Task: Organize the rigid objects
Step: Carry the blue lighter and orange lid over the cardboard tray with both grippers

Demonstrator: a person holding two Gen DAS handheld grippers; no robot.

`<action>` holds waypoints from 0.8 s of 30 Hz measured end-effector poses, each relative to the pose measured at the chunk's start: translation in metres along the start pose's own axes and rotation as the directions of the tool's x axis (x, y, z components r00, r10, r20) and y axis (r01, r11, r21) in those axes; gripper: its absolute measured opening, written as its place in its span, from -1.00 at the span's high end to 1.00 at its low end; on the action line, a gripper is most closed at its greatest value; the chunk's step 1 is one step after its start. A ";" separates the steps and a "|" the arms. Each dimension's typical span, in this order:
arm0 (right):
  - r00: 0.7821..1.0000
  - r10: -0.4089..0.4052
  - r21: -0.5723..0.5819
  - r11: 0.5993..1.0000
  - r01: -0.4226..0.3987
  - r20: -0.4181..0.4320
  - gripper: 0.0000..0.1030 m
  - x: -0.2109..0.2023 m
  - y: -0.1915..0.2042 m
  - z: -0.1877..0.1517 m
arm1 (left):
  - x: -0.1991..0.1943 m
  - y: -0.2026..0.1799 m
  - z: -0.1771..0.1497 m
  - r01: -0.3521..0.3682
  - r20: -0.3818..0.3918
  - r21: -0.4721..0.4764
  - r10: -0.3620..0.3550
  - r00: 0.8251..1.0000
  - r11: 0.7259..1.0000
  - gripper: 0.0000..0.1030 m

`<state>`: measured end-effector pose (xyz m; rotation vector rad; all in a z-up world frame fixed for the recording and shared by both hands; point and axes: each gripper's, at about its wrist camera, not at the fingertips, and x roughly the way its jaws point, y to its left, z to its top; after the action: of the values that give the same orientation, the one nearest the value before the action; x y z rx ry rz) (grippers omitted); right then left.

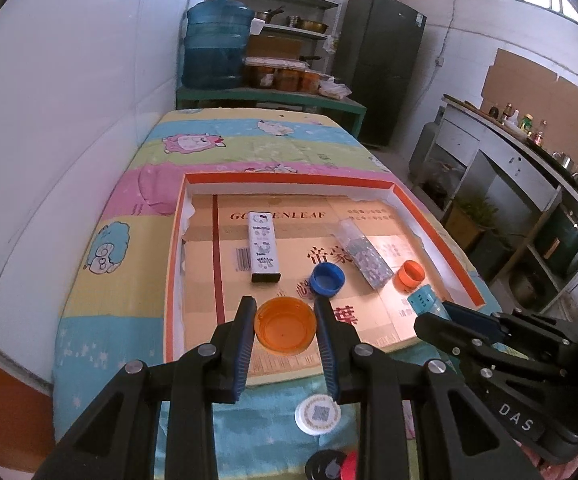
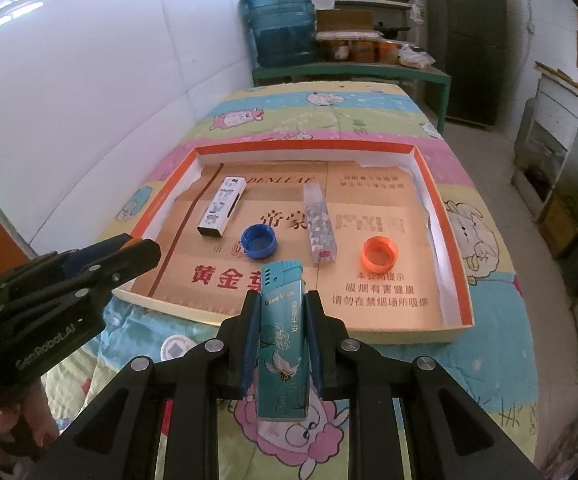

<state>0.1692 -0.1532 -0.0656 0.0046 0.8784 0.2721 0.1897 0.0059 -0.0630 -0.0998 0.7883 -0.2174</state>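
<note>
Left gripper (image 1: 285, 304): your jaws sit either side of the orange cap (image 1: 285, 329), pads touching its rim, cap pinched, held over the tray's near edge.
Right gripper (image 2: 281, 300): your jaws are clamped on the teal lighter (image 2: 283, 344), upright between the pads, nozzle end poking forward past the tips, over the tray's near edge.
Tray (image 1: 289, 178): shallow orange-rimmed box lid, cardboard-lined, on the cartoon bedsheet (image 1: 249, 140).
White lighter (image 1: 263, 246): flat in tray, left-centre.
Blue cap (image 1: 327, 279): open side up, just right of the white lighter's near end.
Patterned lighter (image 1: 363, 254): clear-capped, lying diagonal, right of the blue cap.
Small orange cap (image 1: 410, 276): near the tray's right wall.
White disc (image 1: 316, 414): on the sheet outside the tray, below your left jaws.
</note>
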 end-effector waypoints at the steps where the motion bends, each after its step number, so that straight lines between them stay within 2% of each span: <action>1: 1.000 0.001 0.001 1.000 -0.001 -0.001 0.57 0.001 -0.001 0.001 | 0.001 0.000 0.001 -0.002 0.000 -0.001 0.002 1.000 1.000 0.42; 24: 0.999 -0.032 0.026 0.999 0.032 -0.005 0.57 0.040 -0.041 0.033 | 0.046 0.021 0.014 -0.061 -0.039 -0.035 0.059 0.998 0.998 0.41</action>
<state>0.2282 -0.1796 -0.0794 0.0145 0.8862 0.2307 0.2349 0.0159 -0.0886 -0.1062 0.8316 -0.1487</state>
